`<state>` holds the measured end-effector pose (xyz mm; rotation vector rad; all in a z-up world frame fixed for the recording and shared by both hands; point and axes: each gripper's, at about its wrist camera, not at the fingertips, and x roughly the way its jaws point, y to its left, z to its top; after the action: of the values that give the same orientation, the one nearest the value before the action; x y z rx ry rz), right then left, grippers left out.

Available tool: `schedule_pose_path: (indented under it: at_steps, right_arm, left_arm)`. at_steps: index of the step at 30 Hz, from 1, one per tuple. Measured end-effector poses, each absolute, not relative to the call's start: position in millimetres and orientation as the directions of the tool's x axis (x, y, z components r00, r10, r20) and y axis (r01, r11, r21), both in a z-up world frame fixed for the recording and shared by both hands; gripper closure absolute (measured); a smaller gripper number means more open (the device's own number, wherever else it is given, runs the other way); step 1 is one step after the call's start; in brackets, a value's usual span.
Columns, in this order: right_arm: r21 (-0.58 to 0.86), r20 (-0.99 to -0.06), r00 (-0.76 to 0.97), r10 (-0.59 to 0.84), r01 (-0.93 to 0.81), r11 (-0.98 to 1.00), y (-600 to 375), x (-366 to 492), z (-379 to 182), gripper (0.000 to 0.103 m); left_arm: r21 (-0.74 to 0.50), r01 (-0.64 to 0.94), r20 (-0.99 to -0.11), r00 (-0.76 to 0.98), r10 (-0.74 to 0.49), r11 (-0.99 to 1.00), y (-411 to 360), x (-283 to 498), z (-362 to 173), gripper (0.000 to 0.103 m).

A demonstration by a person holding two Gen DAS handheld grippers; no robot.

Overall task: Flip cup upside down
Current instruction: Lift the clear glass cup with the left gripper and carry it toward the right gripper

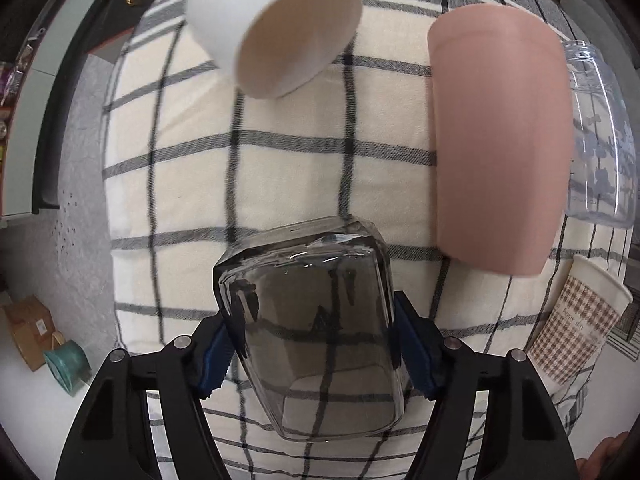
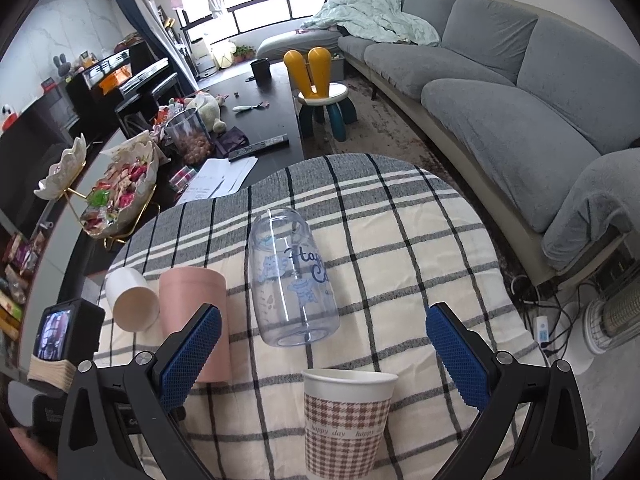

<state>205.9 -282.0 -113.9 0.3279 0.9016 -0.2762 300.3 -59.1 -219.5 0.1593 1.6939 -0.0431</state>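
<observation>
My left gripper [image 1: 312, 344] is shut on a clear smoky glass cup [image 1: 308, 320] and holds it above the checked cloth, its thick base pointing away from the camera and its open mouth toward it. My right gripper [image 2: 324, 348] is open and empty, hovering over the table above a houndstooth paper cup [image 2: 346, 420] that stands upright. A pink cup [image 1: 500, 136] [image 2: 196, 312] stands mouth down. A white cup [image 1: 276, 28] [image 2: 130, 300] lies on its side. A clear printed plastic cup [image 2: 290, 276] [image 1: 600, 140] stands mouth down.
The checked cloth [image 2: 420, 248] covers a small round table. A grey sofa [image 2: 500, 92] runs along the right. A dark coffee table [image 2: 256, 120] with snacks and papers is behind. A heater [image 2: 612, 316] and cables sit on the floor at right.
</observation>
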Motion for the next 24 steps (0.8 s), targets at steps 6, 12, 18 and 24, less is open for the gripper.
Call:
schedule_pose_path:
  at_steps: [6,12,18,24]
  right_arm:
    - [0.17,-0.801,0.592,-0.088,0.366,0.915,-275.2,185.0,-108.3,0.0]
    - [0.134,-0.815,0.571,-0.102,0.356,0.925,-265.5,146.3,-103.3,0.0]
    - [0.095,-0.836,0.536,-0.113,0.345,0.934,-254.0,98.2,-98.5,0.0]
    - [0.085,-0.853,0.511,-0.105,0.335,0.938,-245.6,56.0,-99.8,0.0]
  left_arm:
    - [0.056,0.134,-0.996,0.082,0.045,0.989,-44.0,275.6,-185.2,0.032]
    - [0.097,0.161,-0.962,0.267,0.051,0.982,-31.4,228.4,-159.2,0.032]
    - [0.029,0.198,-0.989,0.15,-0.001,0.98,-37.9,151.0,-165.6,0.032]
    - [-0.06,0.219,-0.997,-0.06,-0.047,0.974,-31.0,75.8,-182.1,0.032]
